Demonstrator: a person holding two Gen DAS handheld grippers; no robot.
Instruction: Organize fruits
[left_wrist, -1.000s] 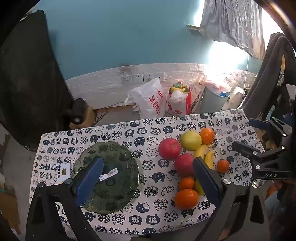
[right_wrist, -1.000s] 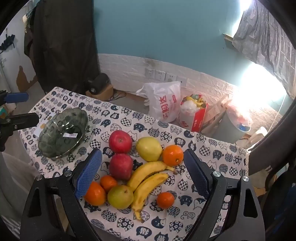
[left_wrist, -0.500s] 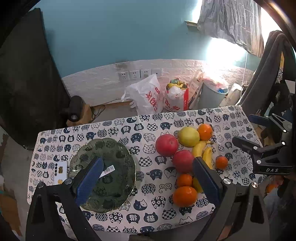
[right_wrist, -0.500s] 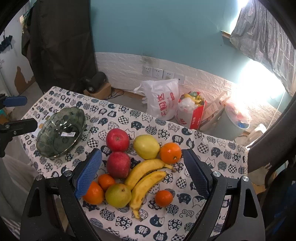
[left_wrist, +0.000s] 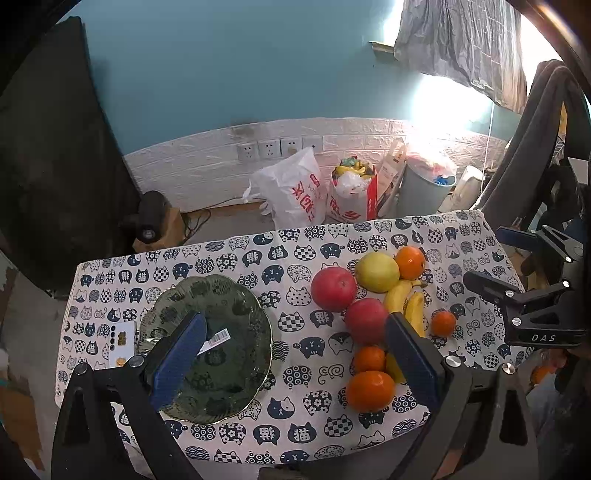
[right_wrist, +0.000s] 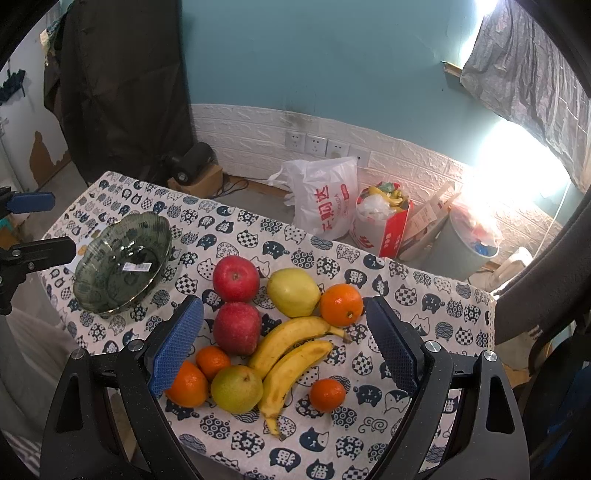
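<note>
- A teal wall (right_wrist: 332, 74) rises behind the worktop (right_wrist: 424, 295), which is covered in a cat-print cloth.
- White brick-pattern panelling (right_wrist: 251, 129) runs along the wall's base, with a row of sockets (right_wrist: 317, 144) set in it.
- Below the sockets, on the floor, stand a white plastic bag (right_wrist: 325, 195) and a grey bin (right_wrist: 469, 251).
- Right of the sockets, bright light (right_wrist: 517, 155) glares under a grey curtain (right_wrist: 524, 74).
- Left of the sockets hangs a dark cloth (right_wrist: 122, 92).

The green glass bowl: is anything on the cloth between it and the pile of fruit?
Nothing visible: only bare cat-print tablecloth separates the bowl from the nearest red apple. A barcode sticker lies inside the bowl.
</note>
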